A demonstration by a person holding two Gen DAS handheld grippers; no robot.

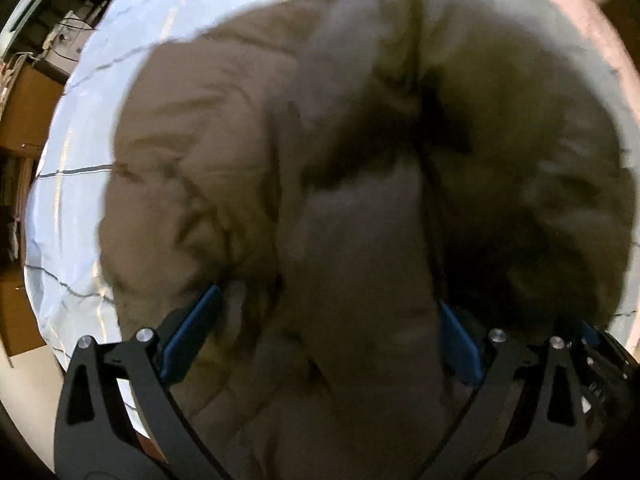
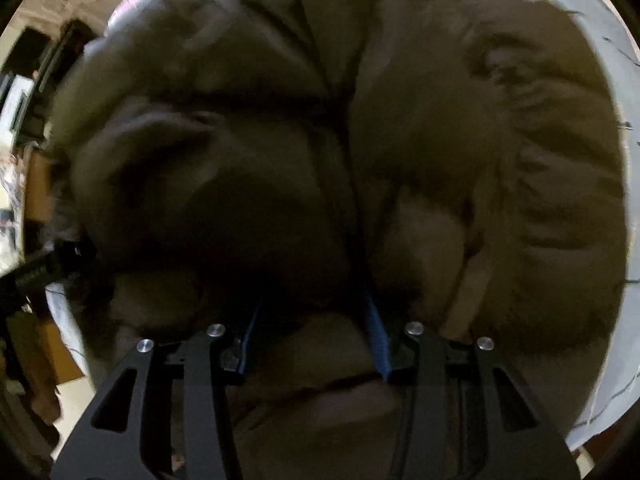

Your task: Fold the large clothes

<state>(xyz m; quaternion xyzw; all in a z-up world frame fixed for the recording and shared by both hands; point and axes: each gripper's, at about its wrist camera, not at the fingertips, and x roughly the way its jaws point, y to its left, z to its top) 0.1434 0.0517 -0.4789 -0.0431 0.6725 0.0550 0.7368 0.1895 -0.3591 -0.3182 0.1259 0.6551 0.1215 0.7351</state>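
Left hand-held gripper (image 1: 320, 332): standing wide apart, blue pads (image 1: 188, 336) flanking a thick roll of the coat (image 1: 248, 128) without visibly pinching it; fabric bulging up between the jaws, so likely bracing or gathering bulk rather than gripping. Real contact at the pads: cannot tell, blurred.

Right hand-held gripper (image 2: 314, 340): jaws set narrower, blue pads (image 2: 378, 340) pressing a fold of coat on either side; apparently clamping that fold, probably to lift one edge for folding over.

Lying on a pale sheet (image 1: 80, 140) with thin dark and yellow lines, apparently a bed; coat covering most of it, heaped and crumpled, not yet flat.

Material: olive-brown, puffy, quilted-looking padding with soft rounded ridges; dark seam or zipper line (image 2: 340, 128) running down the middle. Bulky, springy, likely resisting a sharp crease and sliding back open unless pinned.

Cardboard boxes (image 1: 24, 104) sitting beyond the sheet edge at left.

Judging progress: early, gathering stage.
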